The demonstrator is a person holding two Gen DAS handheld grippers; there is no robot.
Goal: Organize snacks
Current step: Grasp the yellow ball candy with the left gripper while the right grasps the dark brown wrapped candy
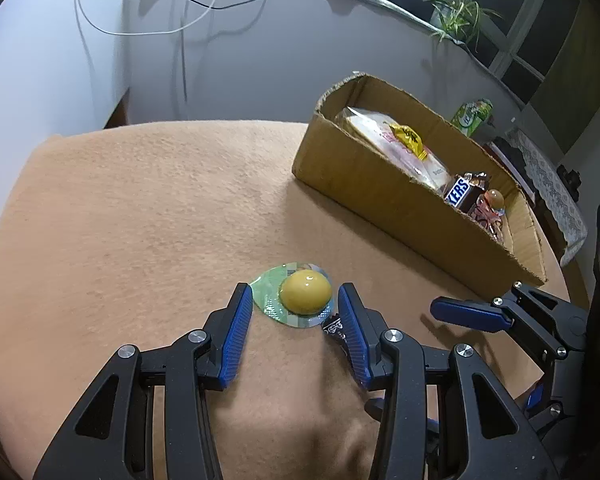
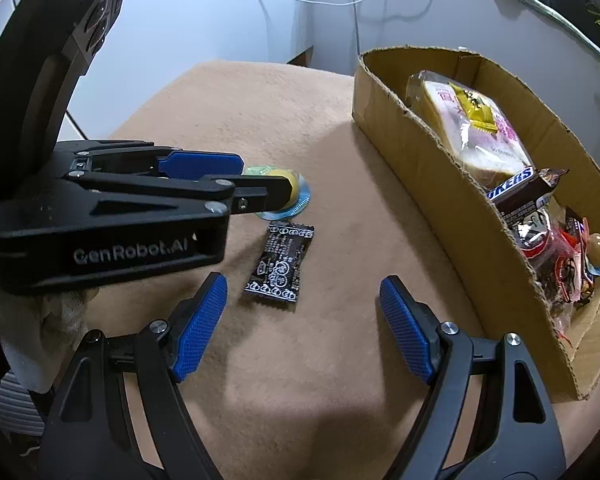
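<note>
A yellow dome-shaped jelly cup (image 1: 305, 293) with a wide foil rim lies on the tan cloth, between the open fingers of my left gripper (image 1: 296, 304), which do not touch it. It also shows in the right wrist view (image 2: 296, 192), partly hidden by the left gripper (image 2: 260, 184). A black candy wrapper (image 2: 280, 264) lies just in front of my open, empty right gripper (image 2: 302, 304); only its corner (image 1: 334, 328) shows in the left wrist view. The right gripper's fingers (image 1: 466, 312) show at the right there.
An open cardboard box (image 2: 432, 168) stands at the right, holding bagged bread (image 2: 480, 132), a yellow sachet (image 2: 478, 112), a Snickers bar (image 2: 516, 188) and other wrapped sweets. A green carton (image 1: 472, 114) and a plant (image 1: 456, 12) stand behind it. Cables hang on the wall.
</note>
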